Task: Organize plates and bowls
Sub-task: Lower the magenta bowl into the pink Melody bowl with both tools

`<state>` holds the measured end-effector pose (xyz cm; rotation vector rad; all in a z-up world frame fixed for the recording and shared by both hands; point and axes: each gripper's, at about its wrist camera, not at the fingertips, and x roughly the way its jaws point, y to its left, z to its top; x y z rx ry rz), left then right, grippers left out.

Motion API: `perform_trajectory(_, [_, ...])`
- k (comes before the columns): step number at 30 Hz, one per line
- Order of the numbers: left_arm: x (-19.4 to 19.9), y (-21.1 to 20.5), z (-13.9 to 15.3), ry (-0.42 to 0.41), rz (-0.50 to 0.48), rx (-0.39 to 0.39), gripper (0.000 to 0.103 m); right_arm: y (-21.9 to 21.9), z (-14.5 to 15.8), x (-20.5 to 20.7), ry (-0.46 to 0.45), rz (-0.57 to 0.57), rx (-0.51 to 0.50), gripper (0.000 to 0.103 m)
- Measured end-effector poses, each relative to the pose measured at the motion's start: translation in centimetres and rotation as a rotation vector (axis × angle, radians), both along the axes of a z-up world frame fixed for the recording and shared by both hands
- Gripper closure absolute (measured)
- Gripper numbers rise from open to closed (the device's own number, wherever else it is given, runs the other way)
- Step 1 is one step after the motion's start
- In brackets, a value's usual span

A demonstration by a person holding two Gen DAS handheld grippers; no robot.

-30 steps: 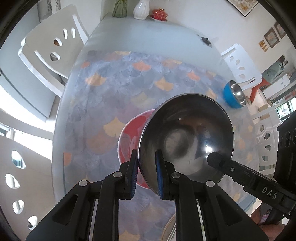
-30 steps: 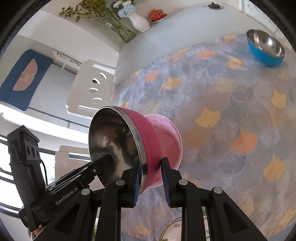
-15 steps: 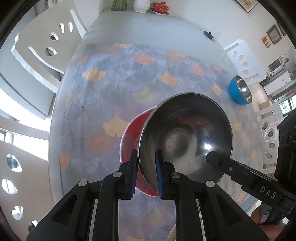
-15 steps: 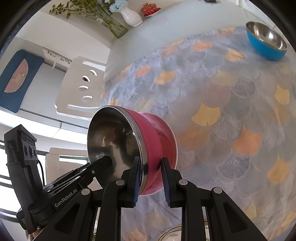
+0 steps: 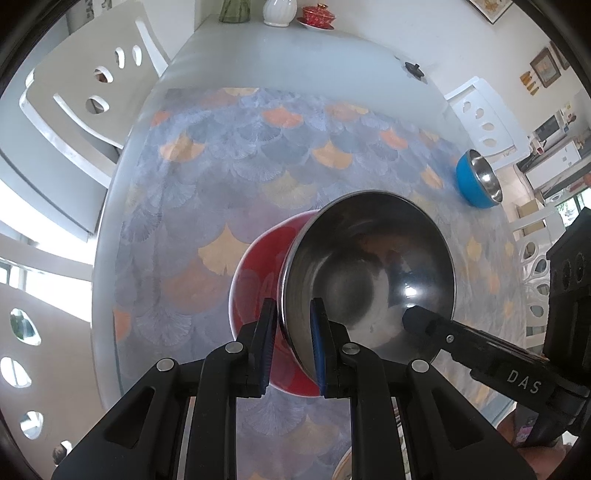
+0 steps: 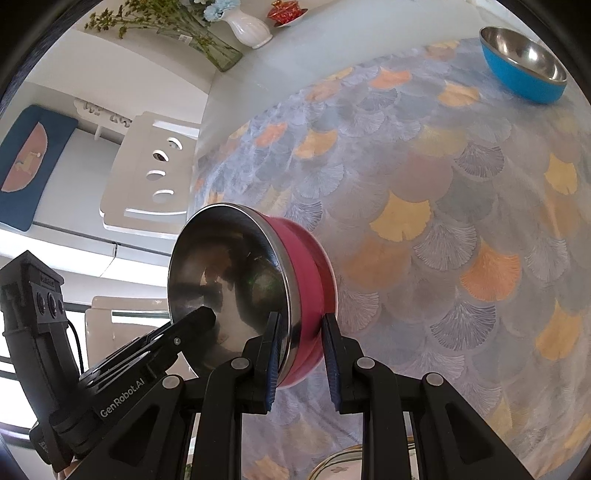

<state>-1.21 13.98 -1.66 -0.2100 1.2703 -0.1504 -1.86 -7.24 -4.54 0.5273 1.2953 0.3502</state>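
A red bowl with a steel inside [image 5: 369,273] is held tilted above the patterned table cloth by both grippers. My left gripper [image 5: 291,347] is shut on its near rim. My right gripper [image 6: 301,354] is shut on the opposite rim of the same bowl [image 6: 236,280]. The right gripper's finger [image 5: 428,323] shows inside the bowl in the left wrist view, and the left gripper's finger [image 6: 195,321] shows in the right wrist view. A blue bowl with a steel inside [image 5: 478,179] stands upright at the far right of the table; it also shows in the right wrist view [image 6: 524,62].
A plate rim [image 6: 343,465] shows at the near table edge. White chairs [image 5: 85,88] stand around the table. A white vase [image 6: 247,26], a glass vase with flowers [image 6: 218,51] and a red lidded cup [image 5: 317,14] stand at the far end. A small black object [image 5: 413,68] lies there too.
The red bowl, held by both grippers, has moved slightly nearer and lower over the cloth. Both grips are unchanged.
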Motion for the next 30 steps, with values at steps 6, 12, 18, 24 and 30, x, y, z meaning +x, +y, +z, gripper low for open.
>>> perform_trajectory(6, [0.1,0.2,-0.1,-0.001,0.001,0.002,0.089,0.3,-0.2,0.1,0.018,0.008,-0.004,0.082])
perform_trajectory(12, [0.3,1.2,-0.3,0.003,0.023,-0.008,0.089,0.9,-0.3,0.3,0.013,0.023,0.001,0.081])
perform_trajectory(18, [0.2,1.4,-0.5,0.006,0.021,-0.004,0.089,1.2,-0.9,0.3,0.033,0.014,0.002,0.080])
perform_trajectory(24, [0.1,1.3,-0.6,0.006,0.015,-0.013,0.089,0.8,-0.9,0.2,0.035,-0.006,0.013,0.078])
perform_trajectory(30, [-0.2,0.9,-0.5,-0.002,0.007,-0.021,0.088,0.4,-0.5,0.2,0.022,-0.006,0.024,0.078])
